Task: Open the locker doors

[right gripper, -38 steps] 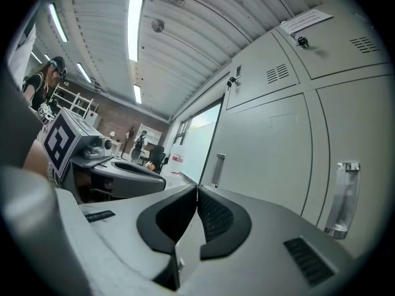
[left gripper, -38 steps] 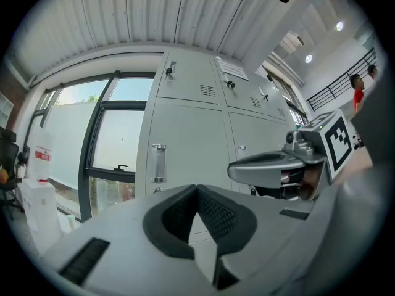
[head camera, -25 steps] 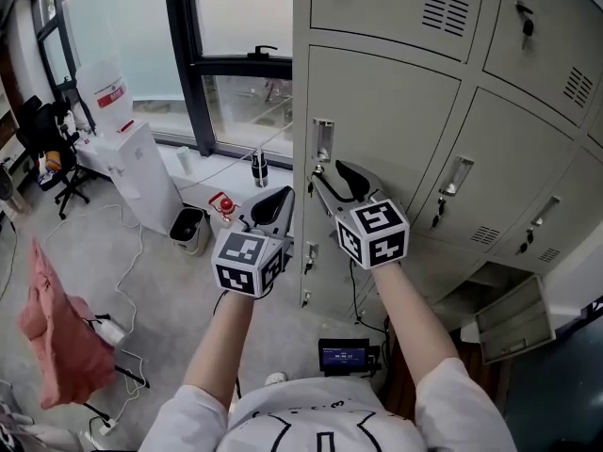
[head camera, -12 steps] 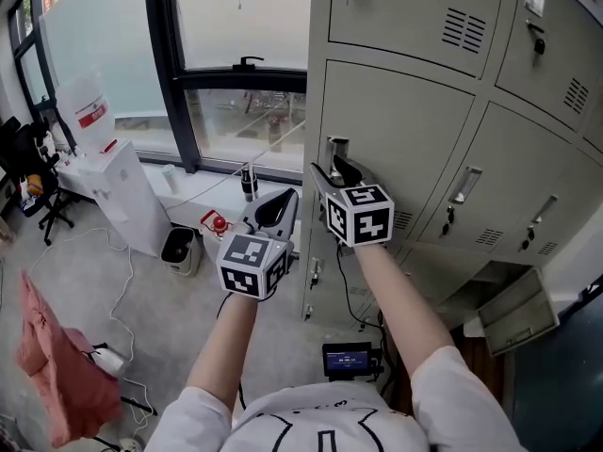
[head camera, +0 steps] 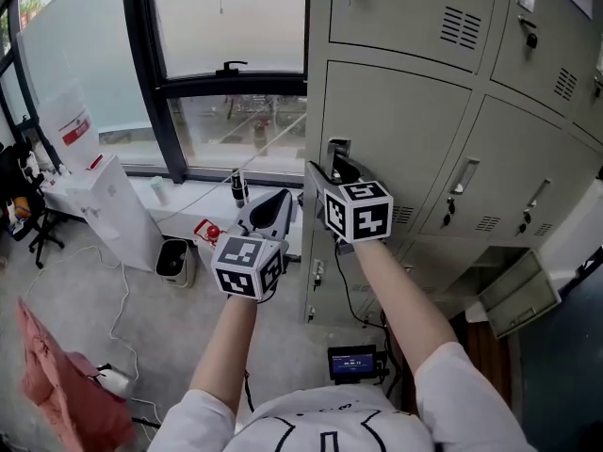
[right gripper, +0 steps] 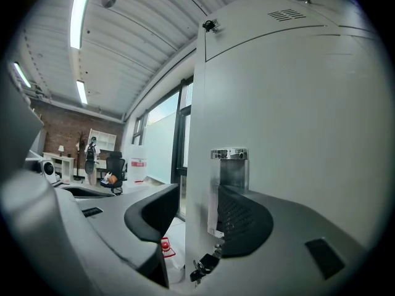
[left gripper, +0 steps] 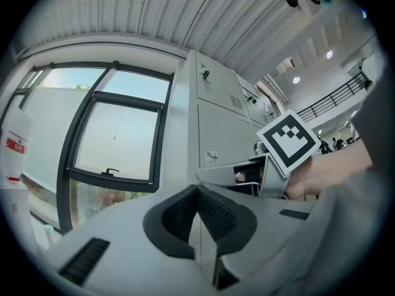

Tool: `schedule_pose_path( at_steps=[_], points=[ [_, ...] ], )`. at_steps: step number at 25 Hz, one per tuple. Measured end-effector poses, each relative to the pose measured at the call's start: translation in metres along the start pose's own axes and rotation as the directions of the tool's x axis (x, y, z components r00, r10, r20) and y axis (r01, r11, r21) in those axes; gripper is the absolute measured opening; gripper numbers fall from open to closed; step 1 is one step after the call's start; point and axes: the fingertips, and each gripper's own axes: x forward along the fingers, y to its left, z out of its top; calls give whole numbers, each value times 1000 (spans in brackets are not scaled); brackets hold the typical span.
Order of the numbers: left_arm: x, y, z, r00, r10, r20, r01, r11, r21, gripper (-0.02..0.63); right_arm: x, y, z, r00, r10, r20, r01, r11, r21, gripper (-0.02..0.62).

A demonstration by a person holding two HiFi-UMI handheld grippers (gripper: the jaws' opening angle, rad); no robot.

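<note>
At far left is the window. Next to it the left gripper hangs in free air just beside the locker bank, its fingers pressed together with nothing between them. To its right, the right gripper is at the left edge of the closed middle-row locker door. Its fingers stand well apart and straddle that edge, one pad against the chrome handle, the other out past the cabinet's side. A key hangs in the lock just below. The step in hand appears to be taking hold of the handle. The inner finger should seat in the handle's recess before closing, and the pull should run straight out from the door face, clear of the key. The neighbouring doors at right are closed.
</note>
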Motion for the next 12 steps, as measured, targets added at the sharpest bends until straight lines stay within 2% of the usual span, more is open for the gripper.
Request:
schedule_pose_path(
  at_steps=[7, 12],
  points=[
    [-8, -5, 1, 999, -52, 2, 52, 999, 0, 6, -19, 10, 0, 999, -42, 7, 42, 998, -35, 173],
    [-13, -8, 6, 998, -56, 20, 56, 998, -8, 6, -37, 21, 0, 999, -51, 7, 52, 995, -89, 172]
  ],
)
